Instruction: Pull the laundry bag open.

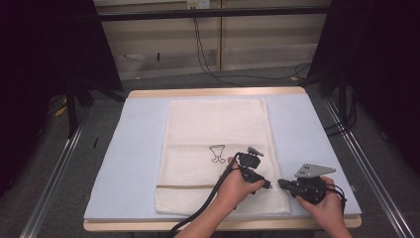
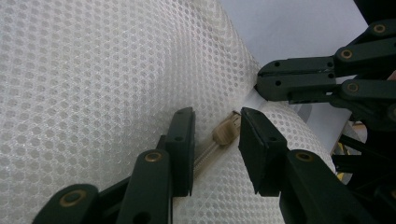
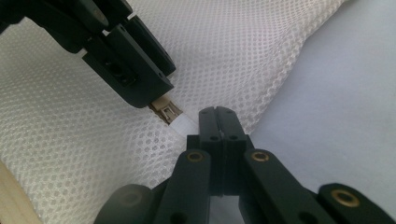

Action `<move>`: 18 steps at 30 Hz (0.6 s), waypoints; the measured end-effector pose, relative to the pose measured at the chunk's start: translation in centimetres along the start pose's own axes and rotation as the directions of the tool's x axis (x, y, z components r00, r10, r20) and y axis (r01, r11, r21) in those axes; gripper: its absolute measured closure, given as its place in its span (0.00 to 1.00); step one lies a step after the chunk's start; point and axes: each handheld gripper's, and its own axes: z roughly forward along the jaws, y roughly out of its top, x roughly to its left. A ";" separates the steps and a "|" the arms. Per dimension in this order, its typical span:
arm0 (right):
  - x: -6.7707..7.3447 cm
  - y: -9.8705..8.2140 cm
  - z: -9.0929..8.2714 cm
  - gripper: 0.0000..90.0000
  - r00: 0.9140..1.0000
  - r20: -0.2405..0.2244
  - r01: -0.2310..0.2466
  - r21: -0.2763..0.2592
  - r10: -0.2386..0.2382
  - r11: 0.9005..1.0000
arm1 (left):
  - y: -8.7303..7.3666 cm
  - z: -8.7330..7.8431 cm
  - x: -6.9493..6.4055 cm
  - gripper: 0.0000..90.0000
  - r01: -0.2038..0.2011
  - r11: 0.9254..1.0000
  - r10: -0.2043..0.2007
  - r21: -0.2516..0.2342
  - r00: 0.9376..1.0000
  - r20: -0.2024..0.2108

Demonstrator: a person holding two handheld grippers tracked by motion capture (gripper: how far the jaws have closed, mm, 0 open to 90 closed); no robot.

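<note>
On the blue-padded surface (image 1: pixel 138 148) lies a white mesh bag (image 1: pixel 208 134), our landmark. At its near right edge our right tongs (image 3: pixel 215 113), pressed together, pinch the white tab beside the zipper's end. Our left tongs (image 2: pixel 215 140) stand spread around the zipper pull (image 2: pixel 225 132), not yet gripping. Next, we judge: close on it and draw it along the bag.

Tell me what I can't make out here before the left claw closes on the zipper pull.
- Zipper pull, right gripper view: its far end is covered by the left claw.
- White tab, right gripper view: the part inside the shut right claw is hidden.
- Mesh bag, high view: the zipper's right end is hidden behind the hands.
</note>
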 end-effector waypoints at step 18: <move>-0.1 -0.1 0.2 1.00 1.000 -0.008 -0.027 -0.001 0.027 1.000 | 0.5 0.3 -0.7 0.96 0.095 0.995 -0.096 0.024 0.995 0.031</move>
